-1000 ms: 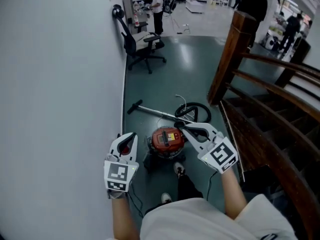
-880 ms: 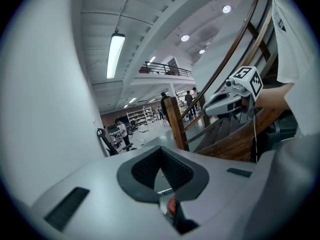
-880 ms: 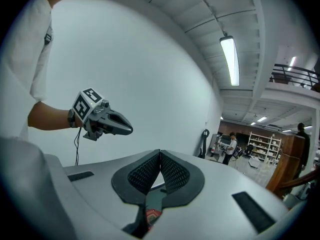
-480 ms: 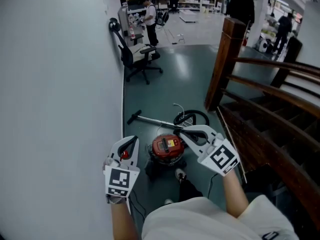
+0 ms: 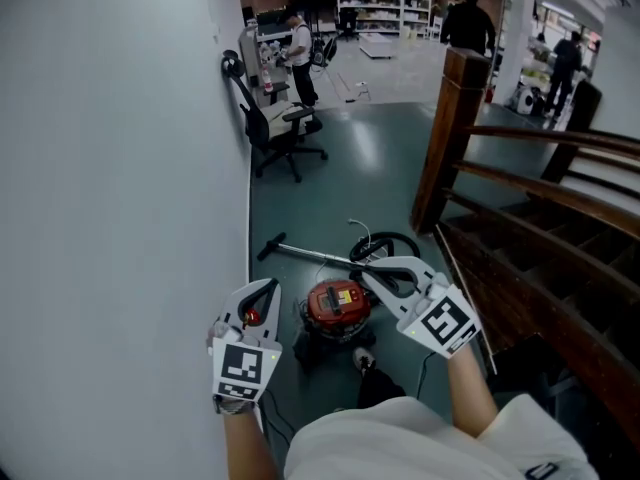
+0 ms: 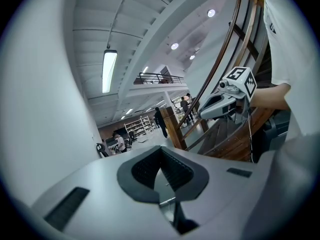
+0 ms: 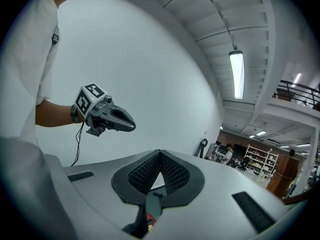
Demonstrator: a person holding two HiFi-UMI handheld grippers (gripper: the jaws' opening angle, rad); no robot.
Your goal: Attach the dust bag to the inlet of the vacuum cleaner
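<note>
A red-topped vacuum cleaner [image 5: 336, 302] stands on the green floor far below me, with its wand [image 5: 305, 253] and coiled hose [image 5: 385, 245] lying behind it. No dust bag shows in any view. My left gripper [image 5: 268, 286] hangs high above the floor to the vacuum's left, shut and holding nothing; its pads meet in the left gripper view [image 6: 161, 149]. My right gripper [image 5: 365, 271] hovers at the vacuum's right, also shut and empty [image 7: 160, 153]. Each gripper shows in the other's view: right gripper [image 6: 201, 116], left gripper [image 7: 133, 126].
A white wall [image 5: 120, 168] runs along the left. A wooden stair post and railing [image 5: 455, 138] close off the right. An office chair [image 5: 275, 128] stands further back by the wall, with people [image 5: 298, 53] and shelves beyond. My shoe [image 5: 362, 358] is beside the vacuum.
The head view has tipped up, so the vacuum and both grippers sit lower in the picture. Both grippers have lifted a little and stay shut on either side of the vacuum.
</note>
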